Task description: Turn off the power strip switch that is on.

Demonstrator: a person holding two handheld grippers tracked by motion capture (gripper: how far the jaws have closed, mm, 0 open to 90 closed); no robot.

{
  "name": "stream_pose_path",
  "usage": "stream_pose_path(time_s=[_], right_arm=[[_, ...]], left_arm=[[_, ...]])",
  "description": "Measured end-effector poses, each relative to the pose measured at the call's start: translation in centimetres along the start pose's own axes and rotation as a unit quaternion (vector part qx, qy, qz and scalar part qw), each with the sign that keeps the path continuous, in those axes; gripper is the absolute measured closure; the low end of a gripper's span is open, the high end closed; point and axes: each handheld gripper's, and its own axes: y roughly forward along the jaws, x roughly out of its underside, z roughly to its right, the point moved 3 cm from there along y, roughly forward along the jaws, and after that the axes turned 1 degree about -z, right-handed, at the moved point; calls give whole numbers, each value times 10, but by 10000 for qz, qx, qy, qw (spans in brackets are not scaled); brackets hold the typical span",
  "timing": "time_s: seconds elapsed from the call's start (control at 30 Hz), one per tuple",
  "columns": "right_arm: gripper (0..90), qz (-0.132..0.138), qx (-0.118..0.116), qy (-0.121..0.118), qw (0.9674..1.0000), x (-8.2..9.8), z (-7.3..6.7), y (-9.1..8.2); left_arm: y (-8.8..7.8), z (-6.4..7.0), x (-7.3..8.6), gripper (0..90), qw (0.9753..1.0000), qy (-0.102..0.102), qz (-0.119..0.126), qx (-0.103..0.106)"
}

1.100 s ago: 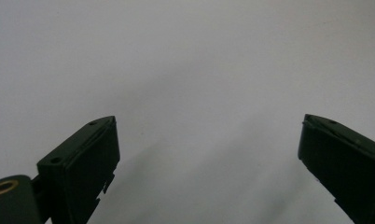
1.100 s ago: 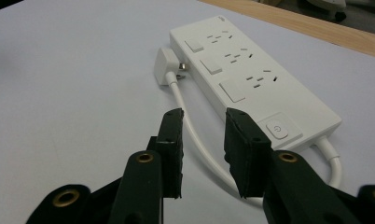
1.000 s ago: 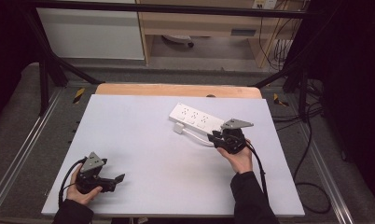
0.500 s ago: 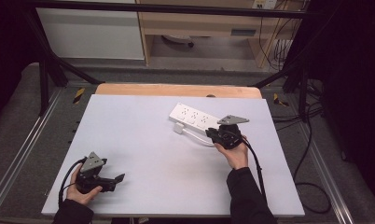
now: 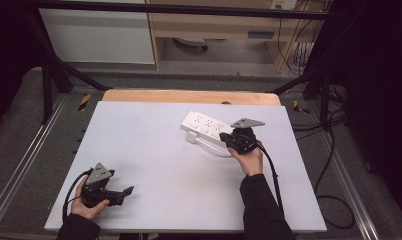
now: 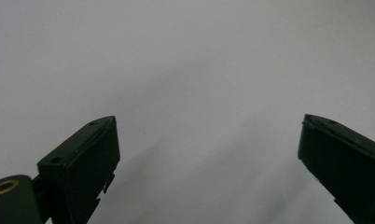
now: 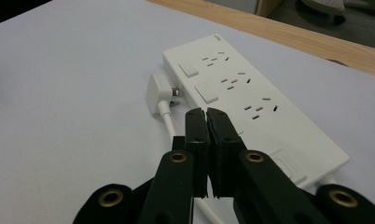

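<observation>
Your right claw [image 5: 229, 138] sits at the near edge of the white power strip [image 5: 207, 125], toward the far right of the pale desk [image 5: 154, 150]. In the right gripper view that claw [image 7: 207, 112] has its two jaws pressed flat together with nothing between them, the tips over the strip's long near side, close to one of its rocker switches [image 7: 206, 93]. Whether the tips touch the strip's casing you cannot tell from here.

The power strip [image 7: 251, 100] lies flat and at a slant across the desk, with three rows of sockets showing along its top. Its white plug [image 7: 158, 93] lies on the desk just beside the strip's near side, prongs pointing at the casing, and the white cord [image 5: 212, 147] curves from it back past your right hand [image 5: 249, 159].

Your left claw [image 5: 127, 190] is well apart from all this, at the near left corner of the desk, held low in your left hand [image 5: 86, 205]. In the left gripper view its jaws stand wide, with bare desk surface [image 6: 190, 70] between them.
</observation>
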Motion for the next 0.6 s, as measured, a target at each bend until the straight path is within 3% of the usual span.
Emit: stream_pose_path(time_s=[0.6], right_arm=[[900,-57,46,72,9999,-6,3,22]], left_arm=[[0,0,0,51,10000,15,-5,-5]])
